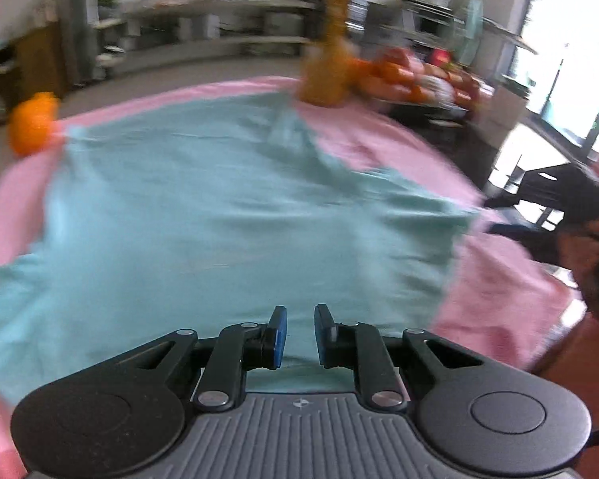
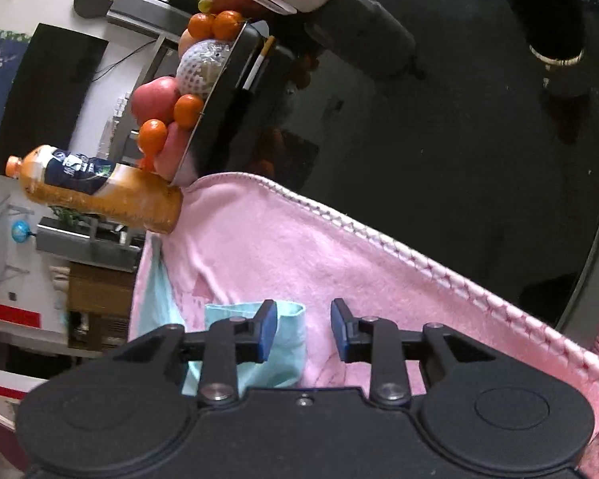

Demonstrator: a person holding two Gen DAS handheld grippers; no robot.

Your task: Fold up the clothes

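A light teal garment (image 1: 219, 215) lies spread, with a few wrinkles, on a pink blanket (image 1: 379, 139). My left gripper (image 1: 299, 331) hovers over its near edge, jaws a little apart with nothing pinched between the blue pads. In the right wrist view a teal flap of the garment (image 2: 287, 339) lies on the pink blanket (image 2: 299, 247), under the left finger and partly in the gap. My right gripper (image 2: 303, 331) stands open over it, pads clear of the cloth. The left wrist view is blurred; a hand (image 1: 587, 247) holds the right gripper by the garment's right corner.
An orange juice bottle (image 2: 100, 187) stands at the blanket's far corner beside a dark bowl (image 2: 227, 92) of fruit. The glossy black table (image 2: 459, 119) is bare past the blanket's stitched hem. An orange ball-like thing (image 1: 34, 127) sits at the far left.
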